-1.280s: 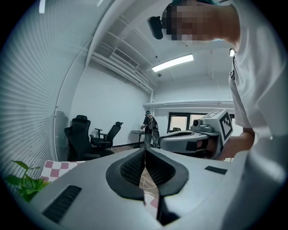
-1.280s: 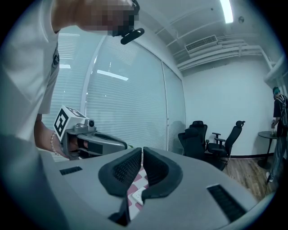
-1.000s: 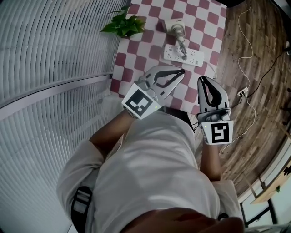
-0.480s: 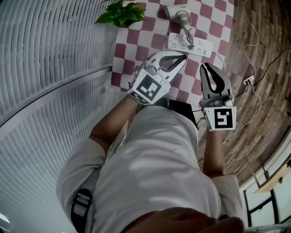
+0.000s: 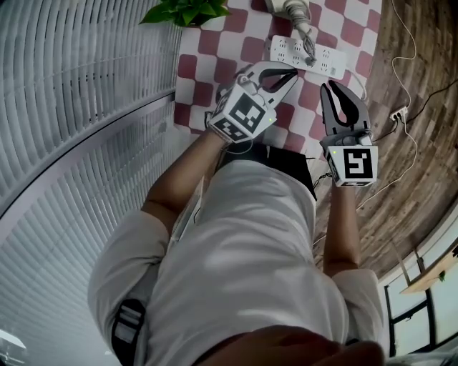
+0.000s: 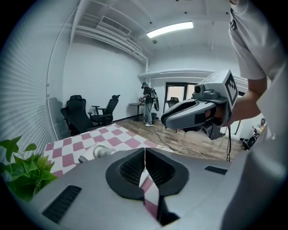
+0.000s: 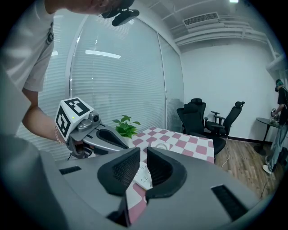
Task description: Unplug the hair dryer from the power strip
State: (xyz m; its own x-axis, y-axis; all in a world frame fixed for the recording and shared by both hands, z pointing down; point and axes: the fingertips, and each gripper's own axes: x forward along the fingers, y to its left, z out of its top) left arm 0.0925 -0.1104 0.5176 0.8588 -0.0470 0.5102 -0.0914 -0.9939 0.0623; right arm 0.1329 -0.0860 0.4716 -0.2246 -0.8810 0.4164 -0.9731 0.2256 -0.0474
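A white power strip [image 5: 308, 48] lies on a red-and-white checkered mat [image 5: 207, 53]. The hair dryer [image 5: 290, 8] lies just beyond it at the picture's top edge, and its grey plug [image 5: 309, 51] sits in the strip. My left gripper [image 5: 292, 71] hovers short of the strip, shut and empty. My right gripper [image 5: 333, 88] hangs beside it near the strip's right end, shut with nothing held. In the left gripper view the jaws [image 6: 145, 149] meet, and the dryer [image 6: 102, 152] shows beyond. In the right gripper view the strip [image 7: 144, 177] shows below the jaws [image 7: 143, 150].
A green potted plant [image 5: 187, 11] stands at the mat's far left corner. Thin cables and a small adapter [image 5: 398, 114] trail over the wooden floor on the right. A ribbed glass wall [image 5: 86, 107] runs along the left. Black office chairs [image 7: 211, 121] stand further back.
Both grippers have sunk and moved closer to the power strip. The strip and dryer have slid toward the top of the head view. Both stay shut.
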